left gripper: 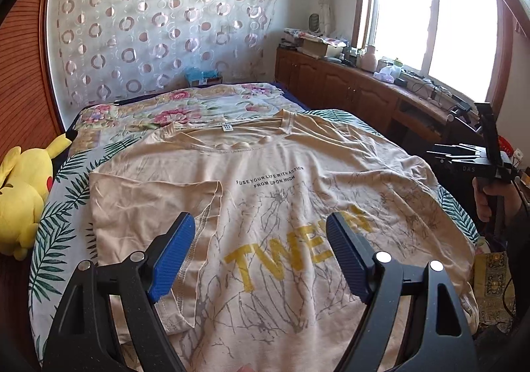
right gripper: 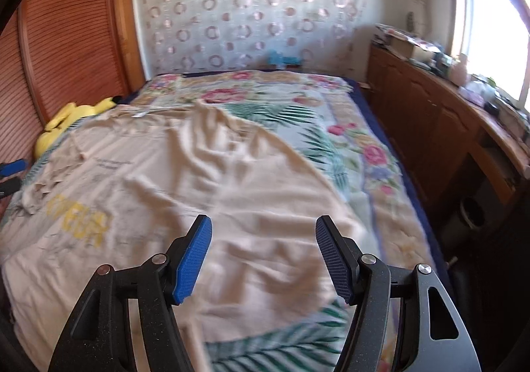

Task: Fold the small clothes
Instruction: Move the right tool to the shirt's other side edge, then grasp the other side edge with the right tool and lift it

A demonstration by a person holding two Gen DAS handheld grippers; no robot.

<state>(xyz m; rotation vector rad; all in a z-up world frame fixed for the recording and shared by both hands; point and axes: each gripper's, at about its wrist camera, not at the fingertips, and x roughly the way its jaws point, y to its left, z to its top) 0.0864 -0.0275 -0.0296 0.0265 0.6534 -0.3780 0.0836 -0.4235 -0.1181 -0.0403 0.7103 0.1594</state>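
Beige cotton t-shirt [left gripper: 265,206] w/ yellow letters and thin grey crack lines lies flat, front up, on the flowery, leafy bed cover [left gripper: 205,106]. Its neck points away from me, twd the wall.

What's done, as far as I can see: the left sleeve [left gripper: 149,206] is folded in over the chest, w/ its stitched hem running down next to the yellow letters. That's 1 fold.

What's left: the right side still lies spread out and wrinkly over the bed cover, not folded in. I think the bottom-up fold is still to do too. So I'd say we're early, maybe a third in.

My left gripper [left gripper: 261,252] hangs over the shirt's middle, blue pads wide apart, nothing btwn them. My right gripper [right gripper: 263,256] is over the shirt's right edge, pads apart too, holding nothing. That view is blurry.

A yellow plush toy [left gripper: 23,193] sits at the left bed edge, not touching the shirt.
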